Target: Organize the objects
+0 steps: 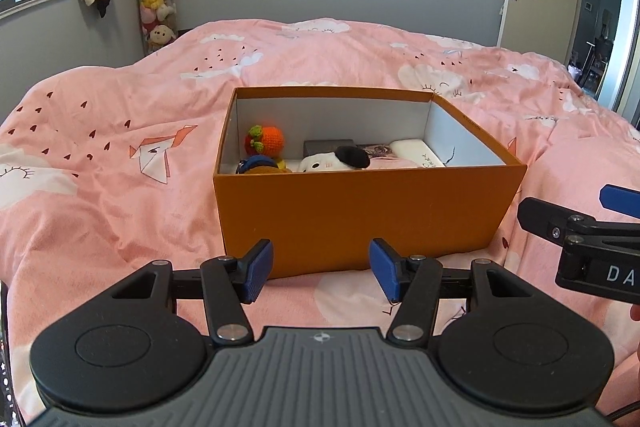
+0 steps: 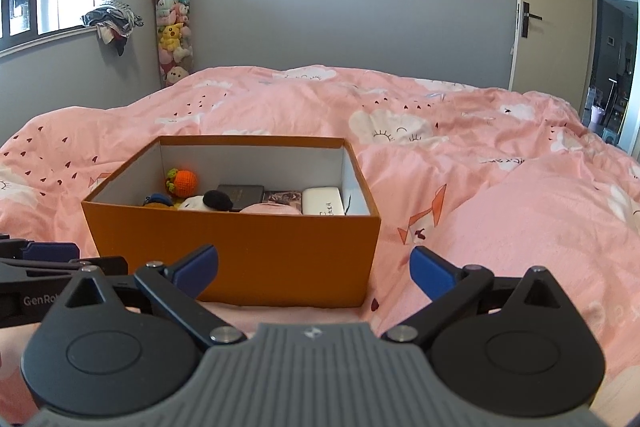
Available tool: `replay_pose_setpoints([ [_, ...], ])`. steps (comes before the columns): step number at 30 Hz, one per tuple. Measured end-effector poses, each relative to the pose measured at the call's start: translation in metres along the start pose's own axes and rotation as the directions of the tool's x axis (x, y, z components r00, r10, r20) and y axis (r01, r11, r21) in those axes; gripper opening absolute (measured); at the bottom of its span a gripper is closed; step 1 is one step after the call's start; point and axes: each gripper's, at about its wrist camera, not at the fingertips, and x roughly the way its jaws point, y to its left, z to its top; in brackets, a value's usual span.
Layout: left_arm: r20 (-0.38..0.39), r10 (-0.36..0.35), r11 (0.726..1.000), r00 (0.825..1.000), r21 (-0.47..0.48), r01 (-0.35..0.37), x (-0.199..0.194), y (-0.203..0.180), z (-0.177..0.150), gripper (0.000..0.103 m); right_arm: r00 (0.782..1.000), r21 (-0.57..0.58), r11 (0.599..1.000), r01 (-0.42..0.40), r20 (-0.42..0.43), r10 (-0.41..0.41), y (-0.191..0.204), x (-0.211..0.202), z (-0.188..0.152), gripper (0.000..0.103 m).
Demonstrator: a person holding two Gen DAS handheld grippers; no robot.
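Left gripper (image 1: 320, 271) and right gripper (image 2: 314, 271) gape empty; nudging the orange box (image 1: 360, 219) could tip it on the soft bed (image 1: 120, 155).

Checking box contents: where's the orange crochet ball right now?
In both wrist views the orange crochet ball sits inside the orange box at its far left corner, behind the blue-and-yellow toy and left of the dark case.

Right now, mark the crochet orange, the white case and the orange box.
crochet orange (image 1: 269, 137), left wrist view, on its round orange body.
white case (image 2: 322, 201), right wrist view, on its top face.
orange box (image 1: 360, 211), left wrist view, on its near wall.
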Motion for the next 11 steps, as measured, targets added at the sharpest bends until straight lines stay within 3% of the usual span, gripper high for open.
replay_pose_setpoints([
  [11,0.012,-0.009,1.0,1.0,-0.002,0.009,-0.003,0.0011,0.0003,0.067,1.0,0.005,1.0,-0.001,-0.005,0.001,-0.001,0.0001,0.0001,0.102],
])
